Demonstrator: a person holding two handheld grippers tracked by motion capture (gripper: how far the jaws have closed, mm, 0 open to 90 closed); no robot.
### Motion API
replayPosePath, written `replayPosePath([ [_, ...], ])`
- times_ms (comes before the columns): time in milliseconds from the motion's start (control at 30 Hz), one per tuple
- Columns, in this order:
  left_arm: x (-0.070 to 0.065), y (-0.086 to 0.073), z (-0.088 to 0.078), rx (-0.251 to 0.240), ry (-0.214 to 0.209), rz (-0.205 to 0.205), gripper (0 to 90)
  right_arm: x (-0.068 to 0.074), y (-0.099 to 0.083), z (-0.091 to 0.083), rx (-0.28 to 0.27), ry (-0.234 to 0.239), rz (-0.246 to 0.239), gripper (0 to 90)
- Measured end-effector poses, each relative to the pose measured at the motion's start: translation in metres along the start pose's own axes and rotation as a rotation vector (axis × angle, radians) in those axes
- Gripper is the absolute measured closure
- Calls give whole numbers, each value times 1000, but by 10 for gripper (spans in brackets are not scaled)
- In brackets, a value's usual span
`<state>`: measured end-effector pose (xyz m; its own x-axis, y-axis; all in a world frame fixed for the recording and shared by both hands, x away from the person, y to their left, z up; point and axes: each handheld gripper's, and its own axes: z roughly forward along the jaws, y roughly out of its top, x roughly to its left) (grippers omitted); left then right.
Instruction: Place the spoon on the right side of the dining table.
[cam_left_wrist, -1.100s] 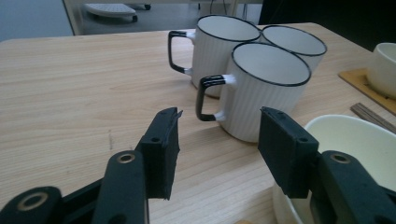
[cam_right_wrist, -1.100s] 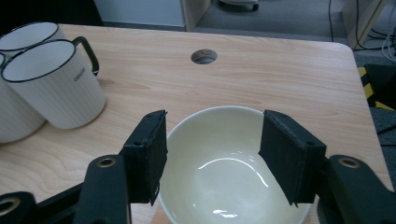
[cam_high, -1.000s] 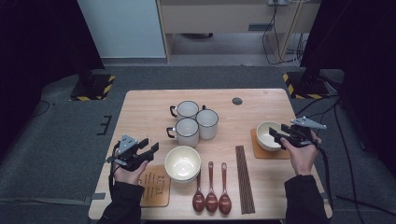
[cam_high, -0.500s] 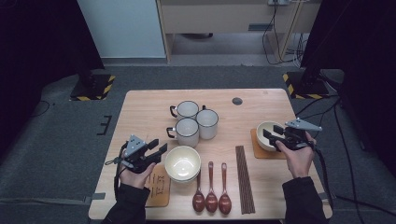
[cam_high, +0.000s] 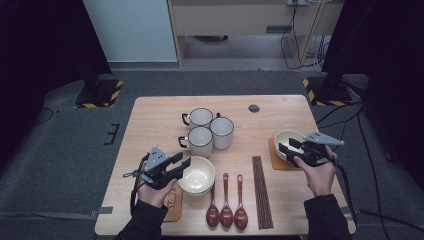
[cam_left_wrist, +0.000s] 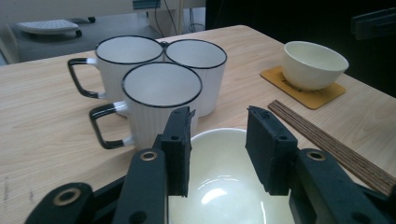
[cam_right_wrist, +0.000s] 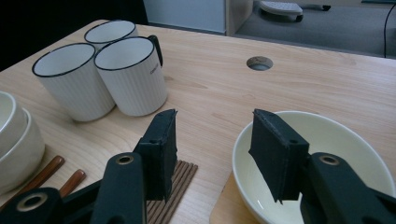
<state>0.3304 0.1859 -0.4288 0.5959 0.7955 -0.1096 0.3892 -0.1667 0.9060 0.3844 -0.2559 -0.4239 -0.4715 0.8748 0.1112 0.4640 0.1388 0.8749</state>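
We see left gripper (cam_left_wrist: 218, 142) matte black jaws straddling the rim of the glossy cream bowl stack (cam_left_wrist: 224, 186), just been closing, pads not yet pressing. Right gripper (cam_right_wrist: 212, 154) jaws straddle the near rim of a smooth cream bowl (cam_right_wrist: 327, 140), unclenched. Beyond: ribbed enamel mugs (cam_left_wrist: 161, 100) on the woodgrain worktop (cam_left_wrist: 42, 121).

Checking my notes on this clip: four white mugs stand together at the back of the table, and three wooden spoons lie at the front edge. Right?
Not quite. The high view shows three mugs, not four, clustered together at the back of the table. The rest holds: three wooden spoons lie side by side at the front edge.
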Motion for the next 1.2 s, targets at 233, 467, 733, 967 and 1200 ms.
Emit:
replayPosePath([
  [233, -12, -2, 7, 20, -27, 20, 599, 6, -4, -2, 8, 17, -16, 529],
  [467, -26, -3, 15, 32, -55, 43, 591, 11, -9, -3, 23, 29, -31, 533],
  [733, -37, -6, 22, 47, -87, 57, 589, 15, -14, -3, 27, 38, -39, 540],
  [967, -47, -8, 27, 60, -111, 72, 587, 21, -17, -3, 26, 61, -42, 543],
  [1200, -57, -11, 31, 71, -134, 85, 582, 27, -20, -3, 27, 82, -52, 545],
])
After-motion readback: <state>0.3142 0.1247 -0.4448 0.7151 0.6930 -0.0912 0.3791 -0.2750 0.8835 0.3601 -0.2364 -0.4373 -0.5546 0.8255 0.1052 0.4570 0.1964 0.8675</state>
